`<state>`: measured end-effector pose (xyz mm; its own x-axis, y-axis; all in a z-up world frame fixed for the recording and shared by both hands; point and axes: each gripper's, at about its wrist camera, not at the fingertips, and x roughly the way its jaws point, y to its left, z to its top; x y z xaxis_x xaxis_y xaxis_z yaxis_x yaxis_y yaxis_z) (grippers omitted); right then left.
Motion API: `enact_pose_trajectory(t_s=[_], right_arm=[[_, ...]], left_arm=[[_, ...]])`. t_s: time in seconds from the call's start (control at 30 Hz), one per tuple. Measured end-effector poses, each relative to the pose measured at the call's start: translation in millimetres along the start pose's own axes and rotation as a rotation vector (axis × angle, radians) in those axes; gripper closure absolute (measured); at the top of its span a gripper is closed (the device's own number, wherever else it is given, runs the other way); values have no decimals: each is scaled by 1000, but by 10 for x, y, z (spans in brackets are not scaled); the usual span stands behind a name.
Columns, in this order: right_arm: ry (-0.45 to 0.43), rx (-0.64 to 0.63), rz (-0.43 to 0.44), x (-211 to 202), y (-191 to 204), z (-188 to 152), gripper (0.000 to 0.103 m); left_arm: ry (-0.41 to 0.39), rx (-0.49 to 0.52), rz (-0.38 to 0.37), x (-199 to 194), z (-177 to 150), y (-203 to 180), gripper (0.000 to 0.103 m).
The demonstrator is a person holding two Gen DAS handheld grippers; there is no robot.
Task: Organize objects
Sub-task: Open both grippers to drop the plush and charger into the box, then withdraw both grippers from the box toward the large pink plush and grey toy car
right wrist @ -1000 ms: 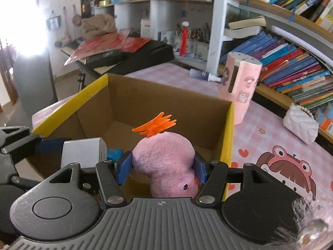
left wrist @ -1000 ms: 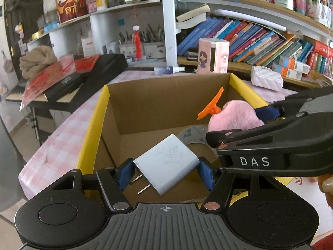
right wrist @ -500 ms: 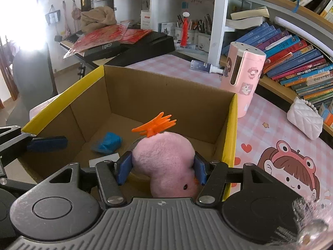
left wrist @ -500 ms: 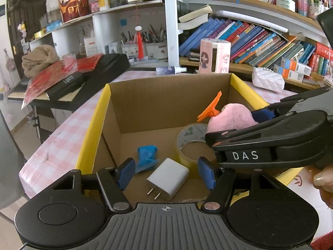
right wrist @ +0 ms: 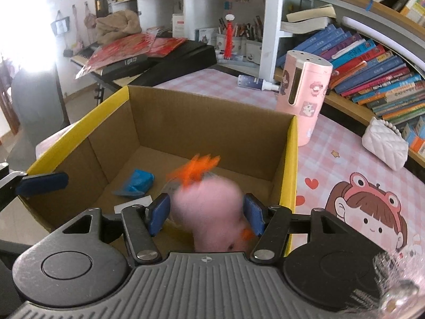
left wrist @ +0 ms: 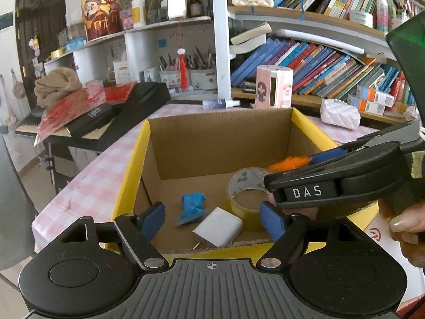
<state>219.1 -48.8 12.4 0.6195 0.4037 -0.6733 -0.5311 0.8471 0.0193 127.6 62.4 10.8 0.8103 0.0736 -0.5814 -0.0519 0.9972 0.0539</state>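
Cardboard box (left wrist: pixel 220 143) open at the top – entry from above is unobstructed. Far half of the box floor is bare; near half is taken up by a blue wad (left wrist: pixel 193 207), a white charger (left wrist: pixel 219 227) and a tape roll (left wrist: pixel 248 191), set close together. Right side of the opening is blocked by the right gripper (right wrist: pixel 207 214) with a pink plush toy (right wrist: pixel 209 207) between its pads. Outside, a pink dispenser (right wrist: pixel 302 98) stands just behind the far right corner – checked tablecloth (right wrist: pixel 334 143) to the right lies mostly free
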Motion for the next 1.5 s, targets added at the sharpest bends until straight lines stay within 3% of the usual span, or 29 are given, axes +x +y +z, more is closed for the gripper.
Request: enact_pose_trajectory(t_s=[0.03,0.33,0.8,1.03,1.1,1.5], right_arm=[[-1,7,-10,-14,2,2,40],[-86,34,-32,-310,70,-60,39],[-225,77,-189,-841,125,-330,36],[-222,102,-244,-1036,223,-552,34],[-216,107,-256,-1087,264,-615,34],[-116,105,-280,-1315,650,-1136,30]], left_arm=[[-6,0,-1,-20,-4,0,21],[-73,-13,-5,-245,-33,43,18],[-127,-75,5,-551,-158,175,17],[-116,-76,6,-712,-316,211,16],[-106,-76,15,-762,-374,232,11],[-52,-57,26,-1092,-716,339,10]])
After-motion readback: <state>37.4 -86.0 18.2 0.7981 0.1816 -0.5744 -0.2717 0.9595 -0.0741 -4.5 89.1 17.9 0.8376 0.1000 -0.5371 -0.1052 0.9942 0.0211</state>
